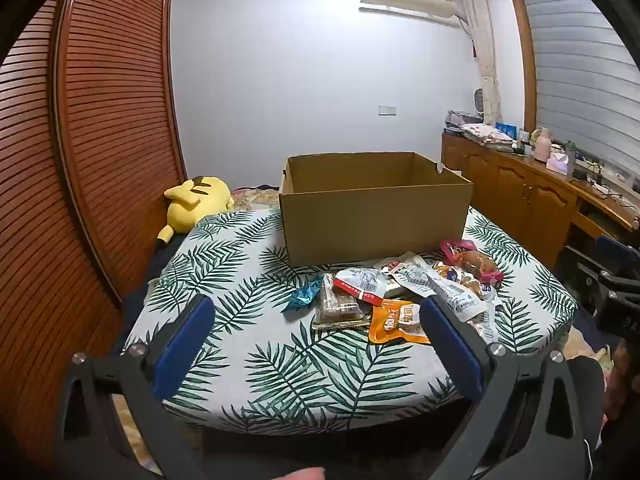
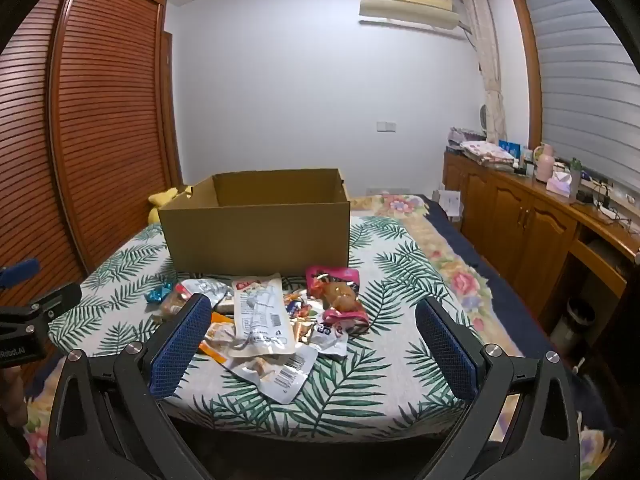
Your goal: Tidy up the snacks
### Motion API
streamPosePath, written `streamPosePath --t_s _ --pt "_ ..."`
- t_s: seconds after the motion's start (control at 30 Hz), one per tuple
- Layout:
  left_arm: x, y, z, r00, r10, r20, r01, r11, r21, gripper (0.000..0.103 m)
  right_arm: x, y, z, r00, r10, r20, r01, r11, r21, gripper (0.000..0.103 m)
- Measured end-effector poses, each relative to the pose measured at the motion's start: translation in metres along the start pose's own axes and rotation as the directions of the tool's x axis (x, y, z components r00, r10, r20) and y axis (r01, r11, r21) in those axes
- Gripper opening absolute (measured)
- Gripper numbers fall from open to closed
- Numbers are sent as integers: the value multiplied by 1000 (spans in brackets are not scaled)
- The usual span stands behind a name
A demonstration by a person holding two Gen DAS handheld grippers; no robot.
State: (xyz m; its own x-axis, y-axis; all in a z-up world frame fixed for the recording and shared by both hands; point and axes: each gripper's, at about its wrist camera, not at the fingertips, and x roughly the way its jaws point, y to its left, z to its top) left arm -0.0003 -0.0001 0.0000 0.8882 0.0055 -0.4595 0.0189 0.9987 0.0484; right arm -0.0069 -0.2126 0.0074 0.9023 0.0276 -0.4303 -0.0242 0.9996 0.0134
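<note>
An open cardboard box (image 1: 372, 216) stands on a leaf-print table (image 1: 248, 320); it also shows in the right wrist view (image 2: 256, 236). In front of it lies a heap of snack packets: an orange packet (image 1: 394, 320), a clear bar packet (image 1: 338, 306), a blue wrapper (image 1: 304, 294), a pink packet (image 1: 474, 260). The right wrist view shows a long white packet (image 2: 262, 316) and the pink packet (image 2: 340, 294). My left gripper (image 1: 316, 312) is open and empty, near the heap's front. My right gripper (image 2: 314, 316) is open and empty, above the table's near edge.
A yellow plush toy (image 1: 196, 204) lies beyond the table's left corner. A louvred wooden wardrobe (image 1: 100, 120) lines the left. A wooden cabinet (image 2: 540, 216) with clutter runs along the right. A floral bedspread (image 2: 452, 276) lies right of the table.
</note>
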Motion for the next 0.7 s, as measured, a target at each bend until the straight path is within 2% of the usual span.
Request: streamPosePath --t_s 0.3,0.7 --pt "2 -10 -6 1000 0 -1 0 1000 -9 103 1 0 -1 1000 -1 3 1 1000 -2 103" --pt "1 3 1 1000 -9 -9 9 1000 -18 103 1 0 -1 1000 -2 2 2 1000 -3 103"
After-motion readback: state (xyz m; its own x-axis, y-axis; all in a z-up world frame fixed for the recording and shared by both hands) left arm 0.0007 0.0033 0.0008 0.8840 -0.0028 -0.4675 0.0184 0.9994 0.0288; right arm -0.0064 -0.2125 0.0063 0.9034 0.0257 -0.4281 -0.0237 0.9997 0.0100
